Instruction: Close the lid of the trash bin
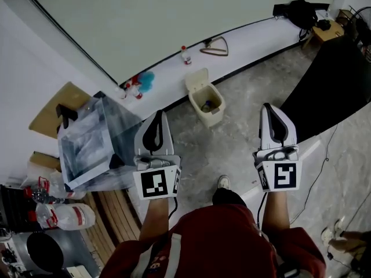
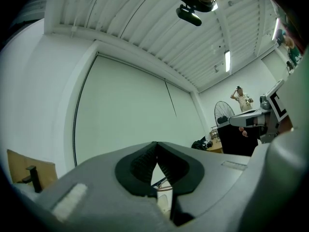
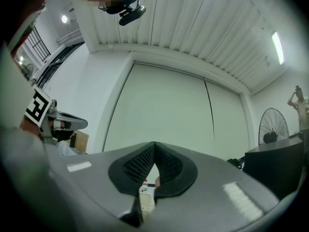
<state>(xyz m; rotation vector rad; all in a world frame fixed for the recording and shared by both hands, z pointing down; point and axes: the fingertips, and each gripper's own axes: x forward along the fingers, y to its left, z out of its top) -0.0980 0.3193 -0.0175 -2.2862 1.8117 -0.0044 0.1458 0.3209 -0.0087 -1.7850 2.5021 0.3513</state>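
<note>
A cream trash bin [image 1: 207,103] stands on the grey floor against the white ledge, its lid [image 1: 197,79] tipped up and open, something dark and blue inside. My left gripper [image 1: 157,116] is held out in front of me, left of the bin and well short of it, jaws shut with nothing between them. My right gripper [image 1: 269,108] is held out to the bin's right, also shut and empty. In the left gripper view the closed tips [image 2: 155,151] point at the pale wall, and the right gripper [image 3: 154,149] shows the same in its own view.
A clear plastic box [image 1: 95,143] sits at the left beside cardboard [image 1: 51,112]. Bottles [image 1: 185,55] and a hanger [image 1: 215,50] lie on the white ledge. A black-draped table [image 1: 330,91] stands at the right. Another person [image 2: 240,98] is far off by a fan.
</note>
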